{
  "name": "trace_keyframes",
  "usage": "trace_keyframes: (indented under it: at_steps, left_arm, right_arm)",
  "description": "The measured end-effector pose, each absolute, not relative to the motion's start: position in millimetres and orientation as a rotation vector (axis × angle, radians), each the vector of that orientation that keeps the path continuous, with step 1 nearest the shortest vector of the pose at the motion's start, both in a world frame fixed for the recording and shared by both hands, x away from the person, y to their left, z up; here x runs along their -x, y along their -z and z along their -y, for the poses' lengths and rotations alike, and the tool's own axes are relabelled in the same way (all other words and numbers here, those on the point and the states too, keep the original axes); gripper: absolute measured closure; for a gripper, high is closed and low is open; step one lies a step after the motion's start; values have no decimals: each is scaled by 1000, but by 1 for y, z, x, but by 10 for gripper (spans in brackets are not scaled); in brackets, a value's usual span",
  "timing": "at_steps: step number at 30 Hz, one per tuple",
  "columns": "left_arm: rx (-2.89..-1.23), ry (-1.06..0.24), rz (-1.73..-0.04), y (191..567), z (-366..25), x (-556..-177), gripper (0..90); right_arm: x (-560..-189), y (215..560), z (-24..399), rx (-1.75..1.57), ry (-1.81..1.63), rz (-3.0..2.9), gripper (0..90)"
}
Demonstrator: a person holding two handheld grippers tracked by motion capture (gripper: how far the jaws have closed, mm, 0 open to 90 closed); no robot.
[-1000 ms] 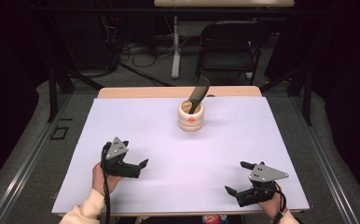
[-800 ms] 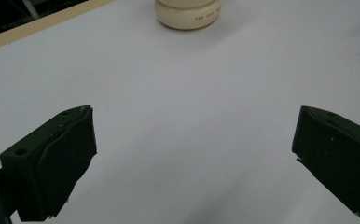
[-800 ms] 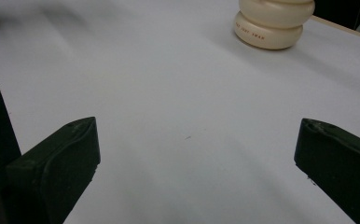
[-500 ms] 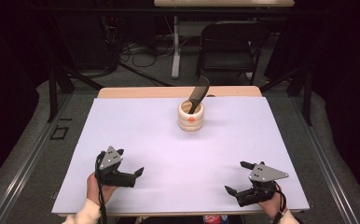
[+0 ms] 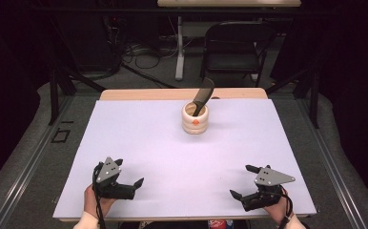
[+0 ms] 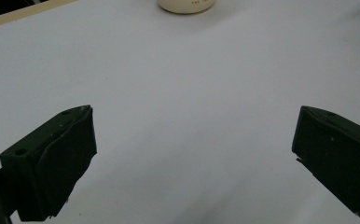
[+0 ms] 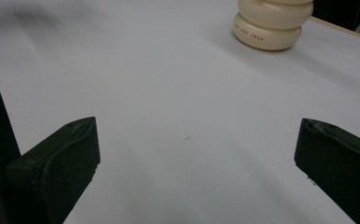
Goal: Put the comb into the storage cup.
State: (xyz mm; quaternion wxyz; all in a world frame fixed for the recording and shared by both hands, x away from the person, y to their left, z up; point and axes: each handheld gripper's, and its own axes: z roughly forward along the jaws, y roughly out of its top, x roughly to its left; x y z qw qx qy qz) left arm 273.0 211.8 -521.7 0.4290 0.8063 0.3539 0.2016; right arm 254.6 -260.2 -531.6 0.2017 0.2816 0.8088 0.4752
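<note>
- Left gripper sits low at the near left of the white table, jaws spread wide, holding nothing.
- Right gripper at near right, likewise gaping and empty.
- Cream ribbed pot with a dark utensil stands far-centre.

My left gripper is hanging low over the pale white table sheet, its two black jaws standing wide apart — one rising at the lower left, the other at the lower right, with nothing between them but bare sheet. Far ahead, at the top edge, the rounded base of a cream ceramic pot is sitting on the sheet — well apart from my jaws. A strip of tan wooden table edge is showing at the upper left.
</note>
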Motion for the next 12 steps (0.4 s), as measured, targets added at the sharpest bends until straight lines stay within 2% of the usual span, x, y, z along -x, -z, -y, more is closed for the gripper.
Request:
trace_keyframes:
  at_steps: [12]
  left_arm:
    - [-2021,-487,-880,524,-214,-270,0]
  right_arm:
    - [-255,532,260,-786,-1324,-2257,0]
